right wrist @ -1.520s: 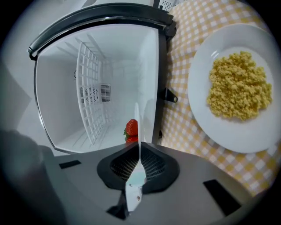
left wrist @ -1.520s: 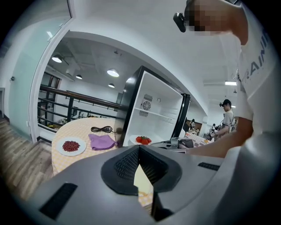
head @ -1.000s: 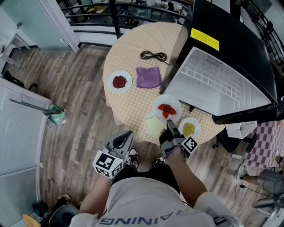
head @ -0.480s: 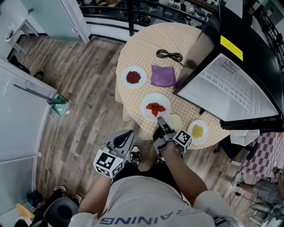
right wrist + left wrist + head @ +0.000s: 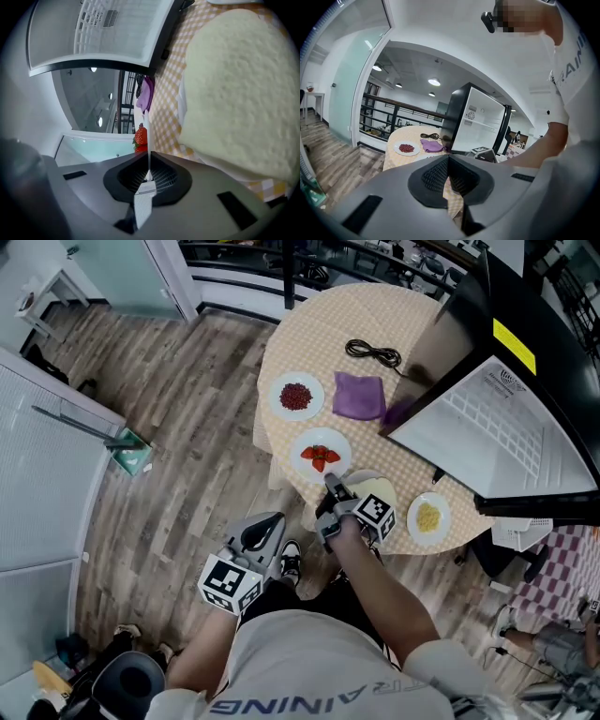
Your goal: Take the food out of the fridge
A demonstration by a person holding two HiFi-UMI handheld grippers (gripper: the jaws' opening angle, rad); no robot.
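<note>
A white plate of strawberries (image 5: pixel 321 456) sits near the front edge of the round checked table (image 5: pixel 375 306). My right gripper (image 5: pixel 330 482) is shut on that plate's near rim. In the right gripper view the thin white rim (image 5: pixel 147 136) runs between the closed jaws of the right gripper (image 5: pixel 148 161), with a strawberry (image 5: pixel 140 136) just beyond. My left gripper (image 5: pixel 265 526) hangs low over the floor, left of the table, with nothing in it. In the left gripper view the left gripper (image 5: pixel 449 161) has its pads together. The black fridge (image 5: pixel 525 352) stands on the table's right with its door (image 5: pixel 492 432) open.
On the table lie a plate of dark red beans (image 5: pixel 296 396), a purple cloth (image 5: pixel 360 395), a black cable (image 5: pixel 373 352), a pale flat bread (image 5: pixel 377 489) right of the strawberries, and a plate of yellow food (image 5: pixel 428 517). Wooden floor (image 5: pixel 187 427) spreads to the left.
My right gripper has drawn the strawberry plate leftward across the table, past the flat bread and closer to the bean plate. The left gripper has shifted only slightly.
</note>
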